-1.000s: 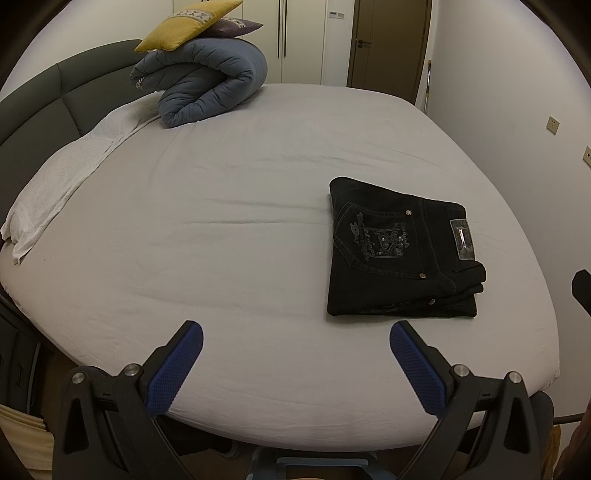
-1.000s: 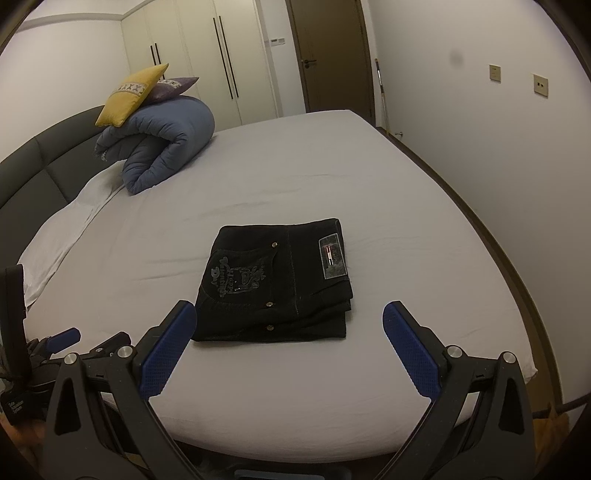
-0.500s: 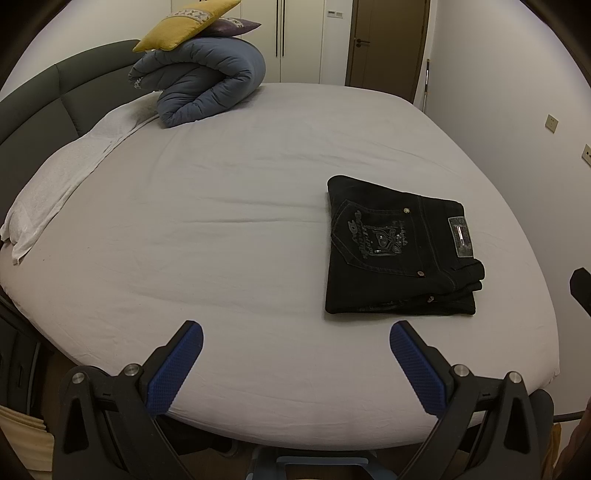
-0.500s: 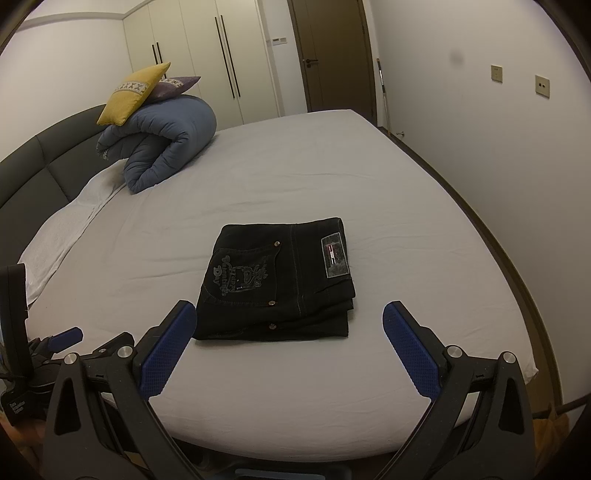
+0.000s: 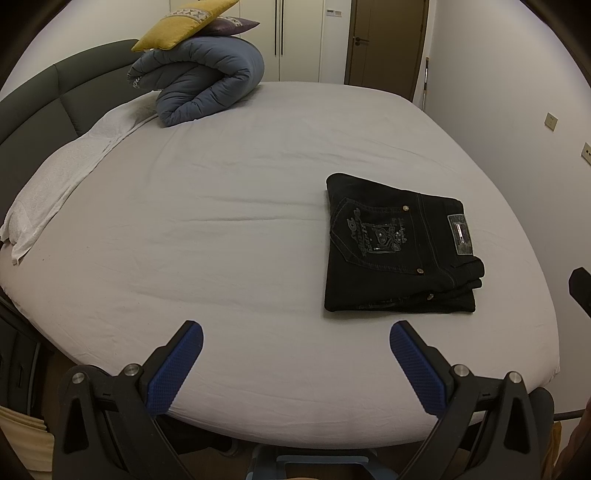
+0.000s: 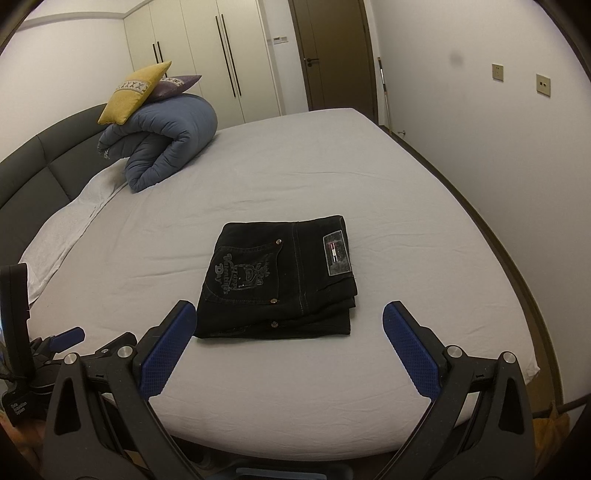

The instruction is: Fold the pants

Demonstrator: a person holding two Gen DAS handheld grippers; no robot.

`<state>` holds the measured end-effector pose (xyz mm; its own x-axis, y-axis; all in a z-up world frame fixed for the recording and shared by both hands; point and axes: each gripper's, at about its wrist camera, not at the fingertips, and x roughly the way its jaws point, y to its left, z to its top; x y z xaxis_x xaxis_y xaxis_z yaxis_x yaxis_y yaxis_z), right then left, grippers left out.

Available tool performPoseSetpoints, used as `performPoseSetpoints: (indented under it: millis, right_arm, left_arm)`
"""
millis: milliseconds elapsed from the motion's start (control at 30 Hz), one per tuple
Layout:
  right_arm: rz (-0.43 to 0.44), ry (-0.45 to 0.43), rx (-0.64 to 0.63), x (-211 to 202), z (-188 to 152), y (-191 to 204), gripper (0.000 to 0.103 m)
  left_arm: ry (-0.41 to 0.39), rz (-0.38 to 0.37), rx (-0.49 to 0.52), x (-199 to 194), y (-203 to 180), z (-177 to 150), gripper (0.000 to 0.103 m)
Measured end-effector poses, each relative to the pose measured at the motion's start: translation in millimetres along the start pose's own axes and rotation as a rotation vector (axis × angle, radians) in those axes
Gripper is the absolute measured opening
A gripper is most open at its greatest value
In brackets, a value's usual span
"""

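Black pants (image 5: 399, 251) lie folded into a compact rectangle on the white bed sheet (image 5: 221, 229), back pocket embroidery and a waist label facing up. They also show in the right wrist view (image 6: 280, 277). My left gripper (image 5: 295, 336) is open and empty over the bed's near edge, to the left of and below the pants. My right gripper (image 6: 284, 314) is open and empty, hovering just short of the pants' near edge. The left gripper also shows at the lower left of the right wrist view (image 6: 55, 347).
A rolled blue duvet (image 5: 207, 81) with a yellow cushion (image 5: 184, 24) on top sits at the far left of the bed. A white towel (image 5: 62, 177) lies along the dark headboard (image 5: 33, 107). A wall runs close on the right (image 6: 498, 147).
Both grippers have drifted very slightly; the pants appear a touch lower and left in the left wrist view. The pants themselves have not moved. Both grippers stay open.
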<state>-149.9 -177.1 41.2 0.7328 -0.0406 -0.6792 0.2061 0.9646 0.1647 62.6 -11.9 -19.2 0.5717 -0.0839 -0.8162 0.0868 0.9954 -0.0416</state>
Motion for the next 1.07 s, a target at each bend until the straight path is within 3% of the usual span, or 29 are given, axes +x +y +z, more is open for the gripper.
performPoseSetpoints:
  millis: [1067]
  right_arm:
    - [0.009,0.002,0.004,0,-8,11,0.103]
  left_arm:
    - [0.004,-0.001,0.022,-1,-1,-2,0.103]
